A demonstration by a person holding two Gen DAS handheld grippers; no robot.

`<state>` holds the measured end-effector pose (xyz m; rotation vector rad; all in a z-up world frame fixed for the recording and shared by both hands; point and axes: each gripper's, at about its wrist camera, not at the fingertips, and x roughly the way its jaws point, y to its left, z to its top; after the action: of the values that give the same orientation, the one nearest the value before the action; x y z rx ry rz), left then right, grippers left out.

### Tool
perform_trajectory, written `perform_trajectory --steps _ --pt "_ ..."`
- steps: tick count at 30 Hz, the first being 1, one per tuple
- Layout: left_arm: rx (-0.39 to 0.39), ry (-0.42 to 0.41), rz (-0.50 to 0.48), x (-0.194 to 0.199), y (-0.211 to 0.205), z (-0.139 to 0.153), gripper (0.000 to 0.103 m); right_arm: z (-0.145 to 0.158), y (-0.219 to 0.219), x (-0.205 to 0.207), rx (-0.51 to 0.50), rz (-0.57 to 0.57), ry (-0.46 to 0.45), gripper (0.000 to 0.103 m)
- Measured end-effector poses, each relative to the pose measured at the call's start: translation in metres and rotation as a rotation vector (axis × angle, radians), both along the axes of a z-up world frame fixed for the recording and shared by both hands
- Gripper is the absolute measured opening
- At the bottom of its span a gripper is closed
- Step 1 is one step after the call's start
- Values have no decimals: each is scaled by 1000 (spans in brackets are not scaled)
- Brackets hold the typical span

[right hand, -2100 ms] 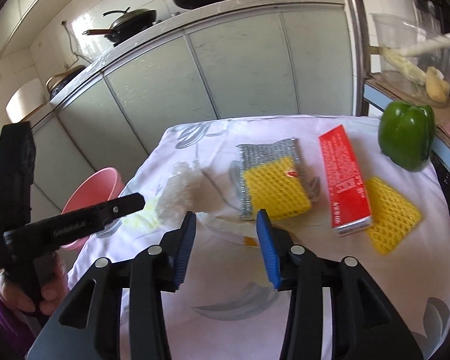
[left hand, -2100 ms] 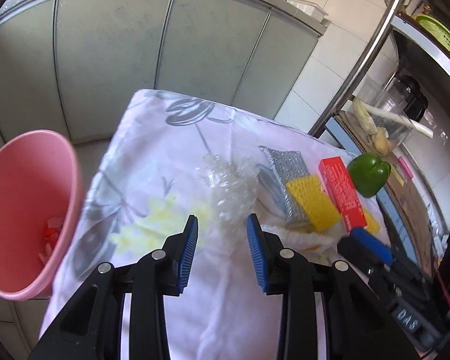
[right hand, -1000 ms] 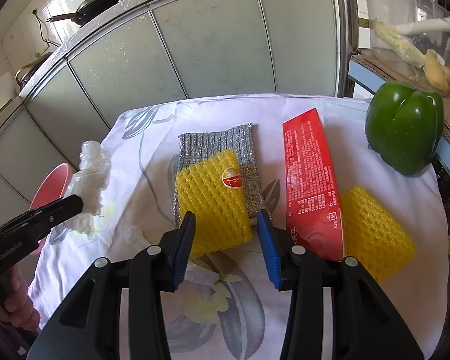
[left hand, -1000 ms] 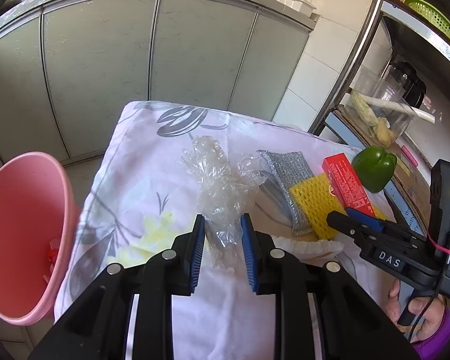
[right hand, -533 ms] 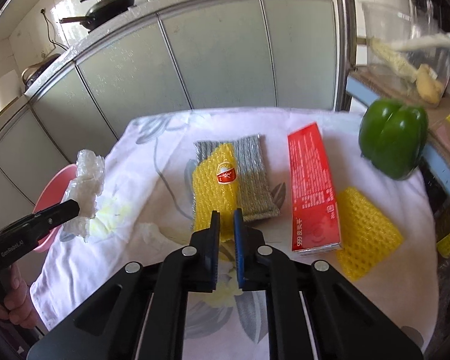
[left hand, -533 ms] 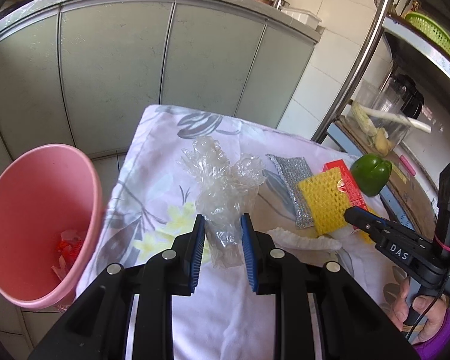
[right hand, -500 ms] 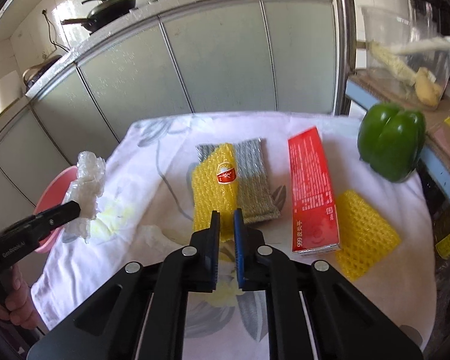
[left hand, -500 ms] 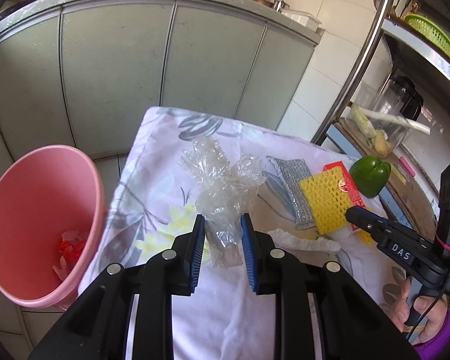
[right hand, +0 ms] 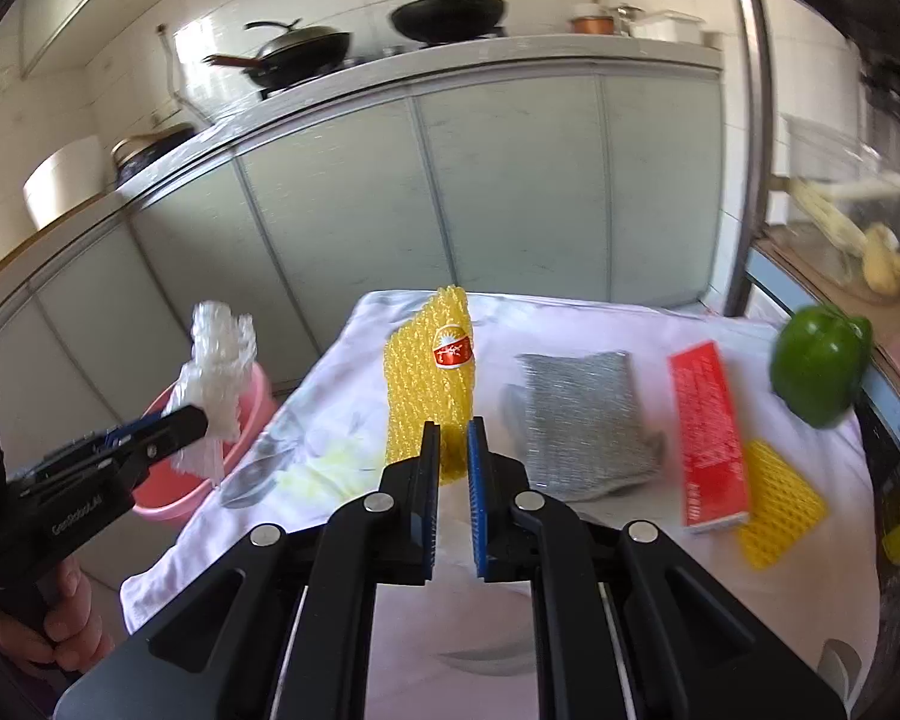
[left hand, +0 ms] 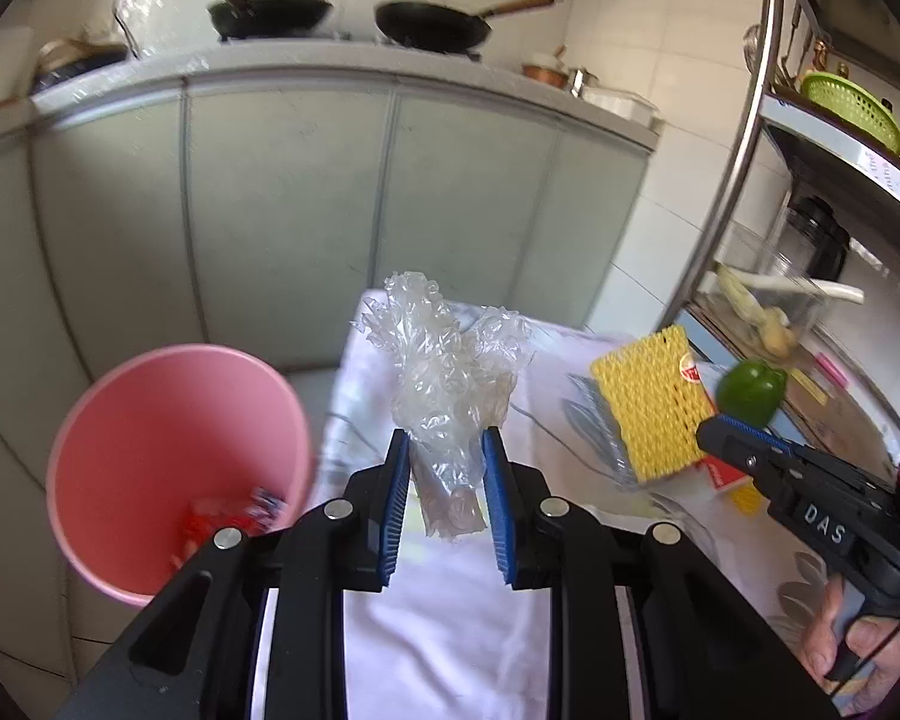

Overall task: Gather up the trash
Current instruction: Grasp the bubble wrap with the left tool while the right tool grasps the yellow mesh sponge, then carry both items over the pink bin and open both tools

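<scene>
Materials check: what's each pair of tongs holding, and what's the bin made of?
Left tongs: clear crumpled film, looks like thin plastic, glossy, see-through creases.
Right tongs: yellow net sleeve, likely foam mesh, matte, open lattice.
Pink bin: probably moulded plastic, smooth, even colour.

Bright daylight everywhere, glare bouncing off the white tiled wall [right hand: 222,54]. Heavy fisheye bend, black corners. The round green bell pepper [right hand: 822,366] smears with motion blur; gripper frames stay sharp.
</scene>
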<state>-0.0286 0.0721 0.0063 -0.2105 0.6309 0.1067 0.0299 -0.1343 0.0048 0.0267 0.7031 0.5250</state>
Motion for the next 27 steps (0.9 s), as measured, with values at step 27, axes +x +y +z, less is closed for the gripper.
perform_trajectory --steps 27 --pt "154 -78 305 -52 75 8 23 20 129 -20 2 228 -67 9"
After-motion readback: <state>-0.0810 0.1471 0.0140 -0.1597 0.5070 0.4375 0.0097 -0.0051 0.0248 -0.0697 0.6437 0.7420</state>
